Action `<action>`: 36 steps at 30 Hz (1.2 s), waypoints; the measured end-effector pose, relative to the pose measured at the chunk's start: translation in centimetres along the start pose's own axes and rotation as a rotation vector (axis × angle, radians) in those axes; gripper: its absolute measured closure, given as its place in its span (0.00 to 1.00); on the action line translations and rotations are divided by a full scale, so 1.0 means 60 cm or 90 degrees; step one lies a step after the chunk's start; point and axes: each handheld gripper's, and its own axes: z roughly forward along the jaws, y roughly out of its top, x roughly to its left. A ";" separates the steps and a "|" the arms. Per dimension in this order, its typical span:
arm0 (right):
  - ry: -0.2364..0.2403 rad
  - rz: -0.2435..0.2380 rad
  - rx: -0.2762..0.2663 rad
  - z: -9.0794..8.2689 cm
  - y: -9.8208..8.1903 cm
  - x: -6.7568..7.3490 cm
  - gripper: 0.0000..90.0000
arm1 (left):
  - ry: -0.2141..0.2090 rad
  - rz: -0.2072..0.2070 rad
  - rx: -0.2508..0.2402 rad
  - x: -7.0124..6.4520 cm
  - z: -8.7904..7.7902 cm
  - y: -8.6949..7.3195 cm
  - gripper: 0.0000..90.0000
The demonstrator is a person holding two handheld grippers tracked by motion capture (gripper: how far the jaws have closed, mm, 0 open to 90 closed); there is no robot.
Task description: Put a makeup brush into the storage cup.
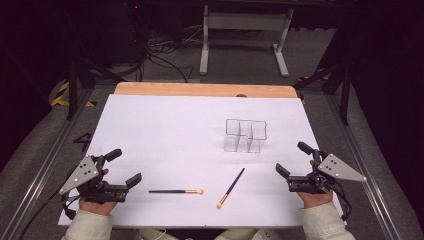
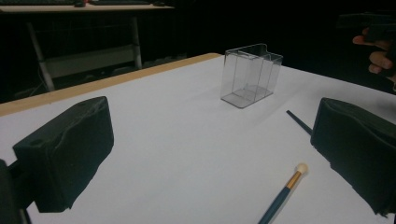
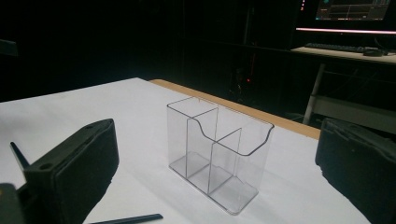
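Observation:
A clear plastic organiser [image 1: 245, 136] with several compartments stands upright and empty on the right half of the white table [image 1: 165, 130]. Two dark-handled brushes lie near the front edge. One brush [image 1: 175, 191] lies sideways with its pale tip to the right; the other brush [image 1: 231, 188] lies slanted with its tip toward me. My left gripper [image 1: 125, 165] rests at the front left, open, holding nothing. Open and holding nothing too, my right gripper [image 1: 291, 158] sits at the front right. The left gripper view has the organiser [image 2: 251, 74] and the sideways brush [image 2: 282, 193] ahead. The organiser [image 3: 217, 149] stands between the jaws in the right gripper view.
A wooden strip [image 1: 200, 89] borders the table's far edge. Beyond it, a white desk frame [image 1: 245, 30] and loose cables [image 1: 160, 55] occupy the grey floor. Metal rails [image 1: 50, 155] run along both sides of the table. A monitor [image 3: 352, 8] glows in the dark background.

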 end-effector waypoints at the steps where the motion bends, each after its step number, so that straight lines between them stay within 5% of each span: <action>1: -0.001 0.001 0.002 0.000 0.000 0.000 0.00 | 0.000 -0.001 -0.003 -0.001 0.002 0.001 0.00; 36: -0.010 0.008 0.011 -0.013 -0.007 -0.001 0.00 | -0.108 0.030 0.004 -0.041 0.095 0.057 0.00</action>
